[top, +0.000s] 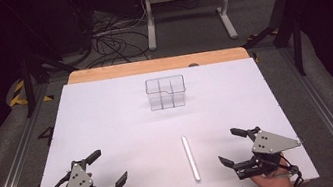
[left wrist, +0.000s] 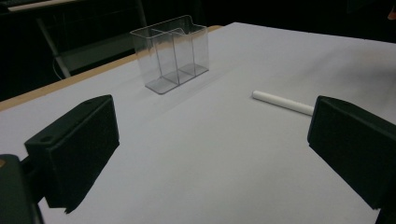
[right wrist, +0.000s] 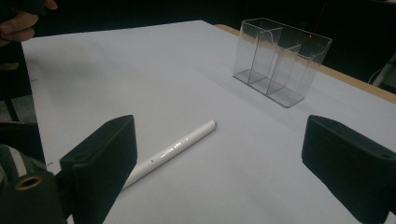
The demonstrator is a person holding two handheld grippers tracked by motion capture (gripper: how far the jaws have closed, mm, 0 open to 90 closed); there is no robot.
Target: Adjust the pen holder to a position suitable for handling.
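The white pen lies flat on my white tabletop, between my two tools and nearer the right one. My right tool has its jaws spread wide with nothing in them; in the right gripper view its left jaw cuts off the pen's near end, and the print on the barrel is too small for me to read. My left tool is equally wide and empty. Farther back stands a clear divided holder; I cannot make out anything inside it.
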